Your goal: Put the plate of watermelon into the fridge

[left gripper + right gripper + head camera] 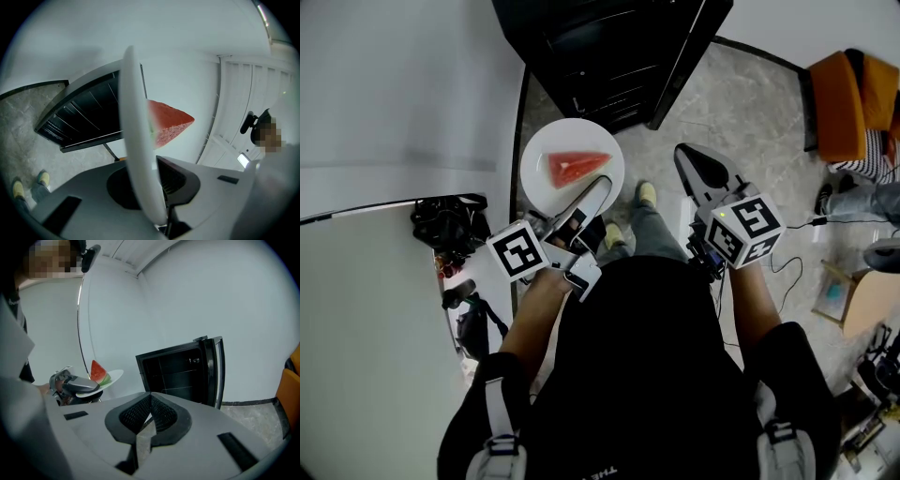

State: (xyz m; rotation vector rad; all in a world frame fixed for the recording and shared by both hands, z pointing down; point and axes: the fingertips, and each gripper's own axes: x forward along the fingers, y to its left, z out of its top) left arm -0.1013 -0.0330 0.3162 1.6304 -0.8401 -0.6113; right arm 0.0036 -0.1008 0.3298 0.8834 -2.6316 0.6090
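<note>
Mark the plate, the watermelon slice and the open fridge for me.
plate [542,192], head view, bare white surface beside the slice.
watermelon slice [574,168], head view, middle of its red flesh.
fridge [178,371], right gripper view, dark open interior.

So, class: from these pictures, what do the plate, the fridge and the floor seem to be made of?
Plate: probably glazed ceramic or melamine; it is plain white and smooth with a thick rounded rim.
Fridge: likely painted metal or plastic; the black casing has a slight sheen.
Floor: polished stone or stone-look tile; it has a grey veined pattern.
</note>
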